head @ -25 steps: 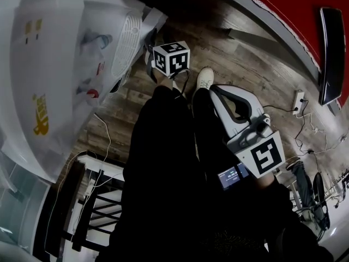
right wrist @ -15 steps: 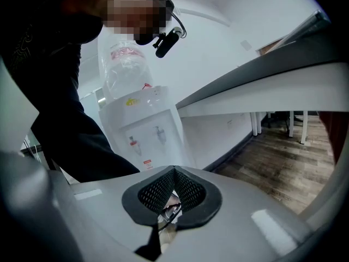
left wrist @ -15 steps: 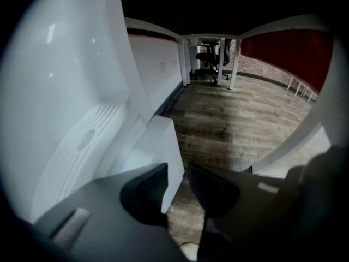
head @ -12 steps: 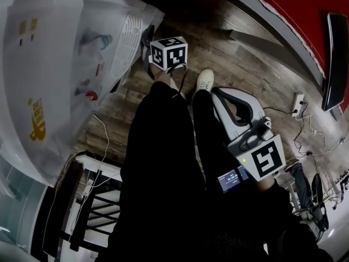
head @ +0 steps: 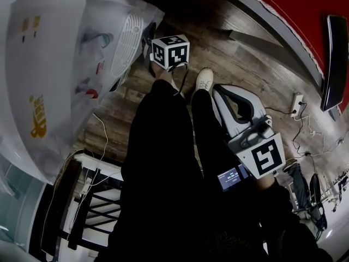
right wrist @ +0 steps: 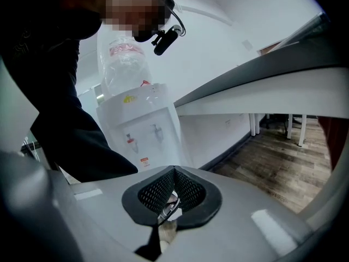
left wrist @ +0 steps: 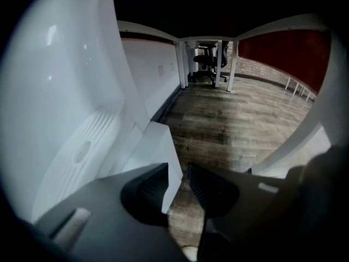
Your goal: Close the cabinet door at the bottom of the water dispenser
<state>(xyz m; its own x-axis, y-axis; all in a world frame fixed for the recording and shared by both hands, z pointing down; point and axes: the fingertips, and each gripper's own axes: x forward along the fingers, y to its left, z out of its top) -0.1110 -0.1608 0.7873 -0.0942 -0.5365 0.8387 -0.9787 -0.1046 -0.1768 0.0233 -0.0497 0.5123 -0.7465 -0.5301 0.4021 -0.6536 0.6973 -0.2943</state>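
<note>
The white water dispenser [head: 60,75] stands at the left of the head view, its ribbed drip tray [head: 126,45] facing me. Its bottom cabinet door [left wrist: 158,152] swings out over the wooden floor. My left gripper [left wrist: 177,187] reaches down at the door's free edge. That edge stands between the two jaws close to the left pad [left wrist: 147,192], and floor shows between the edge and the right pad, so nothing is pinched. In the head view its marker cube [head: 169,52] sits beside the tray. My right gripper [right wrist: 174,172] is shut and holds nothing, idling by my right leg [head: 223,94].
My legs and white shoe [head: 204,79] stand right in front of the dispenser. A black rack [head: 92,201] is at the lower left. A power strip [head: 298,101] with cables lies on the floor at right. Desk legs and an office chair [left wrist: 210,61] are far off.
The left gripper's cube has edged slightly toward the dispenser. The right gripper has stayed where it was.
</note>
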